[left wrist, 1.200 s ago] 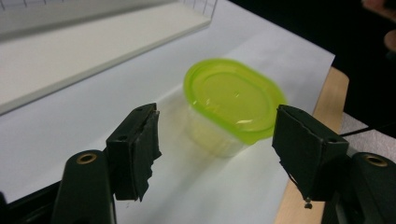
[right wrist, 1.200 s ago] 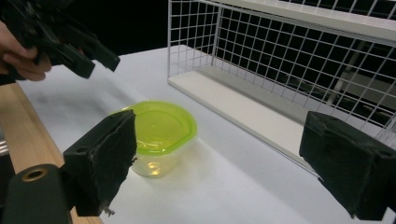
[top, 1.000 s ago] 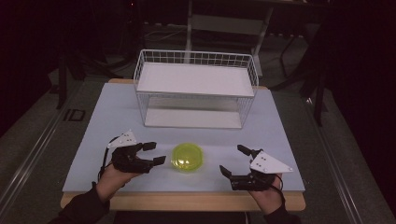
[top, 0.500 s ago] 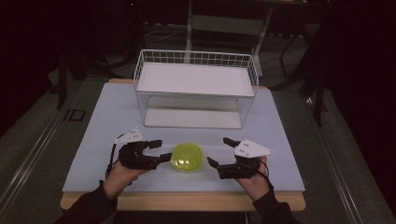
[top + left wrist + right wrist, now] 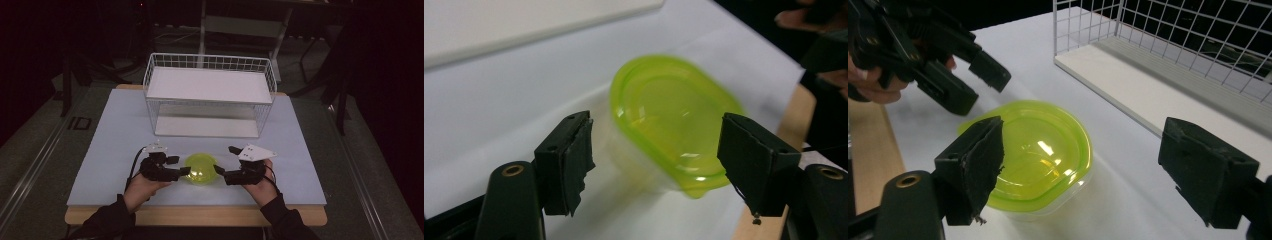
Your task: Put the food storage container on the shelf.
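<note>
Seen from above, my desk point(image 5: 110, 150) is evenly but dimly lit amid near-black surroundings. In my left tongs' view the green lidded container point(image 5: 674, 120) is motion-blurred; in my right tongs' view its lid carries small overhead glare spots and stays sharp.

Round clear container with yellow-green plastic lid point(image 5: 201, 169) sits near tabletop point(image 5: 110, 135) front edge, hemmed by left tongs point(image 5: 178, 166) and right tongs point(image 5: 224, 161) on either side. White wire basket point(image 5: 210, 95) blocks the back middle. Open strips run along left and right edges, plus between basket and container.
</note>
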Available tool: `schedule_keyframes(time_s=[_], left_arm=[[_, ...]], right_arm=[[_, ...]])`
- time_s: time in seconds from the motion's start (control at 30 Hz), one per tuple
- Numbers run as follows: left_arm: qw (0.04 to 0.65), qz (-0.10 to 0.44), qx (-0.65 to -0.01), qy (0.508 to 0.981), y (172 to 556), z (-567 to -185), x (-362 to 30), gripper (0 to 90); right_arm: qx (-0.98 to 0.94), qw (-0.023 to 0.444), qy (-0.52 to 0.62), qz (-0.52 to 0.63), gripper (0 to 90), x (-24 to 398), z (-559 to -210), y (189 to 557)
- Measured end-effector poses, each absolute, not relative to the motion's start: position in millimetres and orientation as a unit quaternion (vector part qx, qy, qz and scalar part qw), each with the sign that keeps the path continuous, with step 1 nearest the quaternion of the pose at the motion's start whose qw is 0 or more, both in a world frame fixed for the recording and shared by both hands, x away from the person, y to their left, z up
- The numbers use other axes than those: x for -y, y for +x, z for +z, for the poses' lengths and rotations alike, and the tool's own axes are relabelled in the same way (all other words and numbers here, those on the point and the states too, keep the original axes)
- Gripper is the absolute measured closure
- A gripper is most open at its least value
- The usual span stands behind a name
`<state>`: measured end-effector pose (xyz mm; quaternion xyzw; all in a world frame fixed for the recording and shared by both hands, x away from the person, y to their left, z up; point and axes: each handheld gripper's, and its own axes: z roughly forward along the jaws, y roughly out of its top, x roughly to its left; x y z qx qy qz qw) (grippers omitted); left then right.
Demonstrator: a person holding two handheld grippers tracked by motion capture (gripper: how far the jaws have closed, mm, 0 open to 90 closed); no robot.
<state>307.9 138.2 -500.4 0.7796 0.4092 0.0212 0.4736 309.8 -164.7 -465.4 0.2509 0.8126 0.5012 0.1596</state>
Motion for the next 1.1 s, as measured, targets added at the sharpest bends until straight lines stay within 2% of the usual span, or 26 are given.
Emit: schedule_keyframes(time_s=[0.13, 0.3, 0.37, 0.5, 0.67, 0.9, 1.07, 1.1], left_arm=[[0.470, 0.019, -0.413, 0.780, 308, -505, -137, 36.2], [0.469, 0.010, -0.409, 0.783, 307, -508, -135, 48.3], [0.470, 0.011, -0.404, 0.785, 306, -508, -135, 49.8], [0.470, 0.006, -0.398, 0.787, 302, -509, -135, 58.3], [0.467, -0.003, -0.378, 0.800, 293, -509, -131, 63.2], [0.469, -0.023, -0.373, 0.800, 284, -505, -129, 71.7], [0.468, -0.037, -0.378, 0.798, 281, -504, -130, 76.3], [0.468, -0.037, -0.378, 0.798, 281, -504, -130, 77.3]], right_arm=[[-0.816, 0.151, 0.255, 0.496, 18.2, 162, -473, 313], [-0.824, 0.136, 0.258, 0.486, 20.5, 159, -483, 316], [-0.824, 0.132, 0.266, 0.483, 20.7, 160, -487, 317], [-0.828, 0.118, 0.274, 0.475, 21.6, 160, -494, 319], [-0.841, 0.101, 0.268, 0.460, 23.9, 158, -500, 313], [-0.850, 0.073, 0.260, 0.452, 34.7, 164, -499, 305], [-0.850, 0.033, 0.269, 0.451, 48.7, 167, -500, 299], [-0.850, 0.033, 0.269, 0.451, 48.7, 167, -500, 299]])
